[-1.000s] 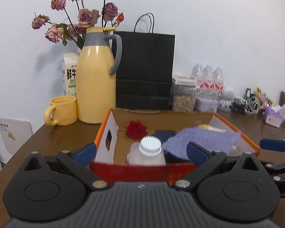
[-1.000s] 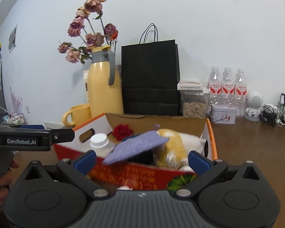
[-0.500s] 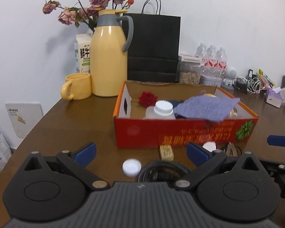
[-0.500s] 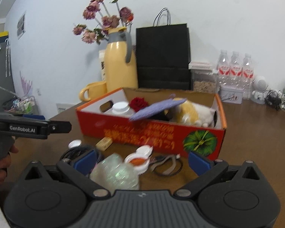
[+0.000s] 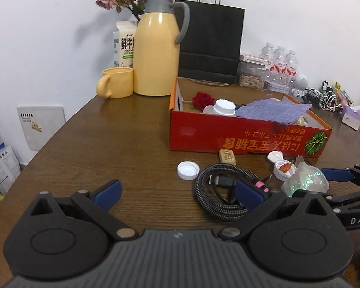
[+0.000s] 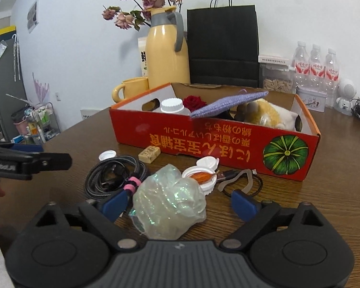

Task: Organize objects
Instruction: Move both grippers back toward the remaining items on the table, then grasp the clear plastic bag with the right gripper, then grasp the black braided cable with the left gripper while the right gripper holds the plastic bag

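Observation:
A red cardboard box [image 5: 242, 135] [image 6: 204, 136] holds a white-capped bottle [image 5: 222, 107], a red rose [image 5: 202, 99], a purple cloth [image 5: 273, 111] and a plush toy [image 6: 268, 115]. In front of it lie a coiled black cable [image 5: 223, 192] [image 6: 112, 177], a white cap [image 5: 188, 170], a tan block [image 5: 227, 156], an open white lid [image 6: 201, 177] and a crumpled iridescent plastic wrap [image 6: 168, 204]. My left gripper [image 5: 177, 193] is open and empty above the table, left of the cable. My right gripper [image 6: 180, 200] is open, its jaws on either side of the plastic wrap.
A yellow thermos [image 5: 157, 48], yellow mug [image 5: 116, 82], milk carton [image 5: 123, 45], black paper bag [image 5: 210, 43], snack jar, water bottles [image 5: 279, 60] and tangled chargers [image 5: 324, 97] stand along the back wall. A strap and USB cable [image 6: 242, 180] lie by the box.
Both grippers have pulled back and tilted down from over the box, so the loose items in front of the box came into view. The plastic wrap now sits between the right jaws.

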Action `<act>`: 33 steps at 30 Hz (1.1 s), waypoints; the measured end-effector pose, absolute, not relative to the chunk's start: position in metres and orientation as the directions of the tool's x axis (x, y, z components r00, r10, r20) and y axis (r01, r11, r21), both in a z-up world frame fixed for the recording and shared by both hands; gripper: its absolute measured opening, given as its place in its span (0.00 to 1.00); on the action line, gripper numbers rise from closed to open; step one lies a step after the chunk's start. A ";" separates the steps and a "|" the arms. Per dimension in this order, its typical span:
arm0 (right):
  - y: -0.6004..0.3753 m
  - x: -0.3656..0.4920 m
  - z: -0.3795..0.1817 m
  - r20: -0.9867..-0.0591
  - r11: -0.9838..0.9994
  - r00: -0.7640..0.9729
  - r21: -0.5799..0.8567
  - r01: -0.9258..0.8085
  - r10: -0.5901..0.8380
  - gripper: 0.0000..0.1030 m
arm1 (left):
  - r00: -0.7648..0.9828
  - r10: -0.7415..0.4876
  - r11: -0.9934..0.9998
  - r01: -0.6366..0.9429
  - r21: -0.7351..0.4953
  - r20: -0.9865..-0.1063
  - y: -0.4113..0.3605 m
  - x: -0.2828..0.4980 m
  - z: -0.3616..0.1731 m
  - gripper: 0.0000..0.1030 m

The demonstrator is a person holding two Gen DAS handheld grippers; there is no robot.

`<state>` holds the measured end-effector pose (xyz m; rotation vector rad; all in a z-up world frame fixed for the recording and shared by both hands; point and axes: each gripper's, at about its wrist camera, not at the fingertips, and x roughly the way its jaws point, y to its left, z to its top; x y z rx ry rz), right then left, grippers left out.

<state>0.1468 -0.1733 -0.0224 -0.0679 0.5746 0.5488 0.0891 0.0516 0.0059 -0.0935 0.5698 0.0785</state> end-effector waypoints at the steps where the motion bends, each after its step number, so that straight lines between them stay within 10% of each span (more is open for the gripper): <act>1: -0.172 0.147 -0.023 -0.537 0.854 0.699 0.085 -0.513 0.473 0.85 | 0.838 0.048 0.992 -0.102 -0.070 -0.543 0.052 0.089 0.005 1.00; 11: -0.169 0.145 -0.029 -0.525 0.838 0.696 0.064 -0.542 0.491 0.43 | 0.832 0.030 0.993 -0.086 -0.075 -0.554 0.048 0.091 0.000 1.00; 33: -0.197 0.135 -0.017 -0.384 0.894 0.821 0.029 -0.446 0.422 0.42 | 0.832 0.016 0.997 -0.054 -0.053 -0.555 0.028 0.103 -0.002 1.00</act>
